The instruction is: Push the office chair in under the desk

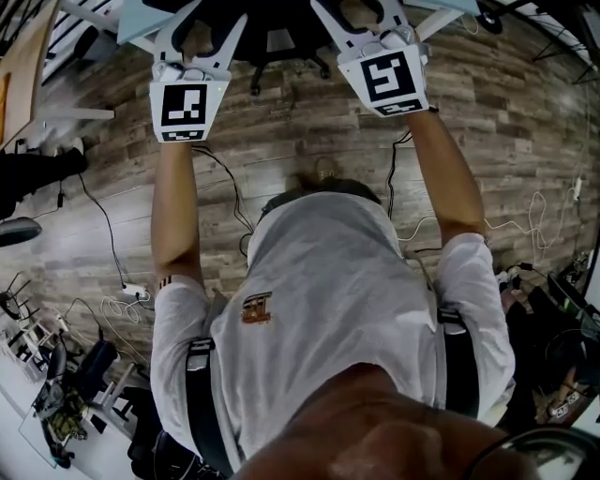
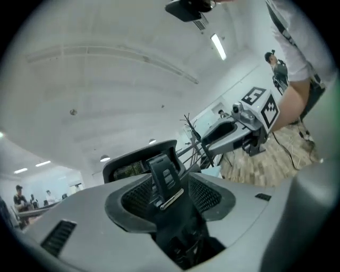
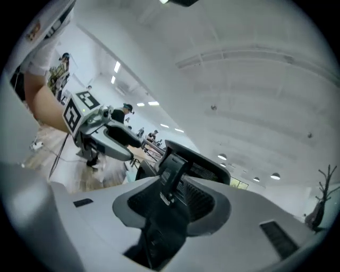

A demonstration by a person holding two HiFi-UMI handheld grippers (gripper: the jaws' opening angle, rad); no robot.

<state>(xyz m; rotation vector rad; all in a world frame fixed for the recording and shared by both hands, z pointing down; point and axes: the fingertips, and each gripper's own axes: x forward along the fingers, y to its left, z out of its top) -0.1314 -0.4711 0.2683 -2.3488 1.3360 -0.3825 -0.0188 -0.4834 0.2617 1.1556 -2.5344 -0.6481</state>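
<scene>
Reaching out from the shoulders, both bare arms stretch forward over the plank floor [image 1: 309, 131], where loose cables [image 1: 236, 199] trail. At their ends the left gripper [image 2: 175, 212] and the right gripper [image 3: 162, 212] are held level and well apart from each other, one to each side of the chair [image 2: 135, 162]. Each gripper's own view shows its broad grey fingers [image 2: 69, 228] standing apart and clamped on nothing. The black ribbed bracket [image 3: 171, 178] on the chair's back shows in the gap between them, apparently just beyond the tips, with dark mesh on either side. Past the grippers, the head view catches the chair's black wheeled base [image 1: 286, 59] on the floor. Beyond it, at the top edge, is a pale slab [image 1: 139, 19] that I take for the counter. The chair seems to stand in front of it, not yet tucked under. On wheels it should roll with a light shove, but it will likely swivel or veer if pushed off-centre, and the mesh is soft and will give. The stiff rim of the back, on both sides of that bracket, looks the better place to press or grip, with both grippers pushing evenly. The cables could snag a wheel.
</scene>
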